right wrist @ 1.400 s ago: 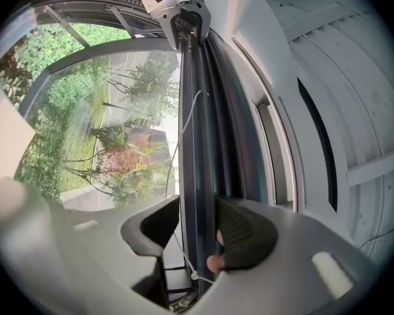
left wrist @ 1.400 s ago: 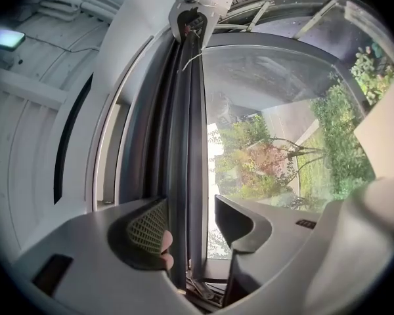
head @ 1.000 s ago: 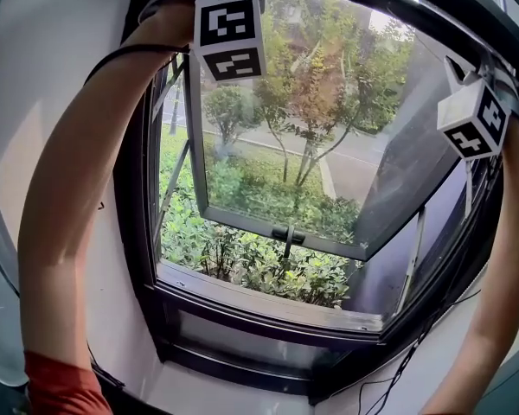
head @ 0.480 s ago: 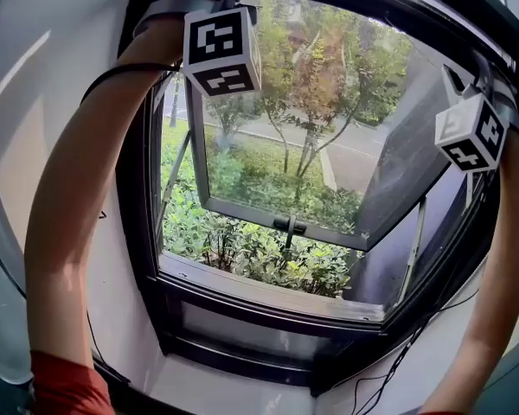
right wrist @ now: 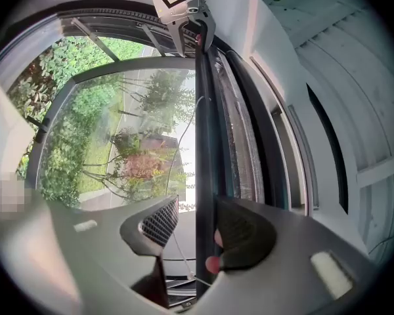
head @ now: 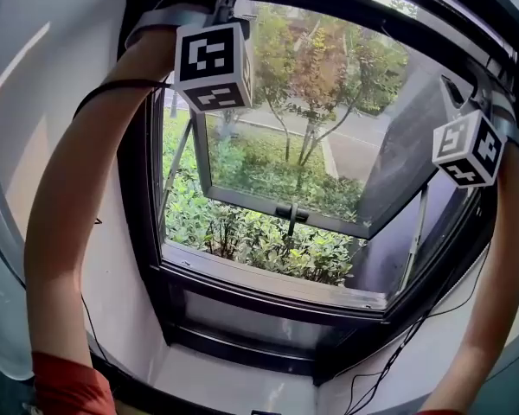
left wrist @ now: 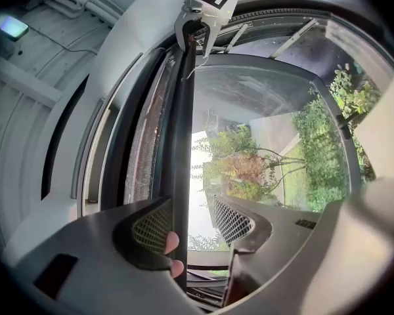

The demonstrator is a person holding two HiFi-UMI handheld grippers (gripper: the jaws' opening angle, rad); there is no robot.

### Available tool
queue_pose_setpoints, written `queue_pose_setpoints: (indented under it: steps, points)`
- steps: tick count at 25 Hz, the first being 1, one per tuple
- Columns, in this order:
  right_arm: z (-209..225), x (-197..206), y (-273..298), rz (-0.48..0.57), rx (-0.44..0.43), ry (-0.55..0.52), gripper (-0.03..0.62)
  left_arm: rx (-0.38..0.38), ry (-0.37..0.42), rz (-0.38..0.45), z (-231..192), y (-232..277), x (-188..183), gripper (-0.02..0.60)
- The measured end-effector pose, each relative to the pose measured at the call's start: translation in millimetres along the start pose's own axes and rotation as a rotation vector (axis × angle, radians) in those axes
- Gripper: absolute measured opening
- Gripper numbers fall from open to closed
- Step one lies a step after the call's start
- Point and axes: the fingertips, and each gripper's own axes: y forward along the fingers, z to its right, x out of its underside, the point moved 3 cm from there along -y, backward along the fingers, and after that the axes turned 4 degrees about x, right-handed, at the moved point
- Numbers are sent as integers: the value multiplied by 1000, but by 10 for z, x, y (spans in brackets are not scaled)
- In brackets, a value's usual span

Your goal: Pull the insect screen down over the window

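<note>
Both gripper views show the dark screen bar [left wrist: 182, 143] along the window frame's [head: 143, 232] top. It lies between the spread jaws of the left gripper [left wrist: 192, 227] and right gripper [right wrist: 196, 231]. The head view adds the open sash [head: 281, 207] below the frame's top.

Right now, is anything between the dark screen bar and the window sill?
Nothing visible. The dark pull bar sits between open jaws of the left gripper and right gripper; the glass sash tilts outward, off the path to the pale sill.

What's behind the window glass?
Trees, grass and a grey road show through it. The cube on the left gripper covers the top left corner of the glass, so that bit cannot be seen.
</note>
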Motion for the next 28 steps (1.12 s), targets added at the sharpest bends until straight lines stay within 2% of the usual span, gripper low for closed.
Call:
queue_pose_setpoints:
  steps: [15,28]
  points:
    - [-451,17,-378,29,-70,-10,187,50,-26,28,476,-306,-34,206]
    - [-886,0,-752,54,-149,-14,186,136,10,25,941,-594,-32,206]
